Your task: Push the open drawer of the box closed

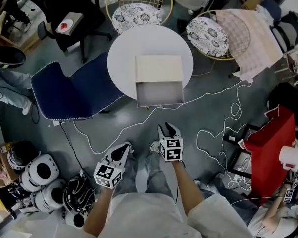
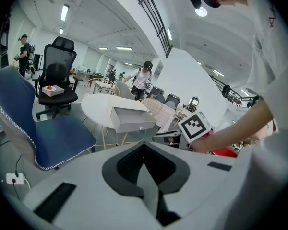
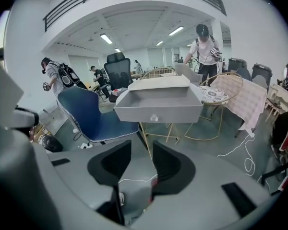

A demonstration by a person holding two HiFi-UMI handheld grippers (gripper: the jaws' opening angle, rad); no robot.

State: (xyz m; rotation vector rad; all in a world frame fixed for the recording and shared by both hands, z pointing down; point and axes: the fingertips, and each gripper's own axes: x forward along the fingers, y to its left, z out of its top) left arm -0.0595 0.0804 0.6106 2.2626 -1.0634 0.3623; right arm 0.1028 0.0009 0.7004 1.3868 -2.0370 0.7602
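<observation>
A cream box [image 1: 158, 69] lies on the round white table [image 1: 121, 53]. Its grey drawer [image 1: 159, 94] stands pulled out toward me, empty, its front past the table's edge. In the right gripper view the drawer front [image 3: 158, 113] with its small knob faces me, well ahead of the jaws. My right gripper [image 3: 142, 145] is open with nothing between its fingers, and hangs over the floor short of the drawer [image 1: 169, 131]. My left gripper [image 1: 122, 152] is lower left, farther from the table. Its jaws [image 2: 144, 146] meet, empty, and the drawer [image 2: 133, 121] shows beyond them.
A blue chair [image 1: 74, 90] stands left of the table, and two wire chairs [image 1: 139, 11] [image 1: 208, 33] behind it. A white cable [image 1: 208, 133] winds over the floor beneath the drawer. Several helmets [image 1: 39, 177] lie at lower left, and a red cart [image 1: 270, 148] stands right.
</observation>
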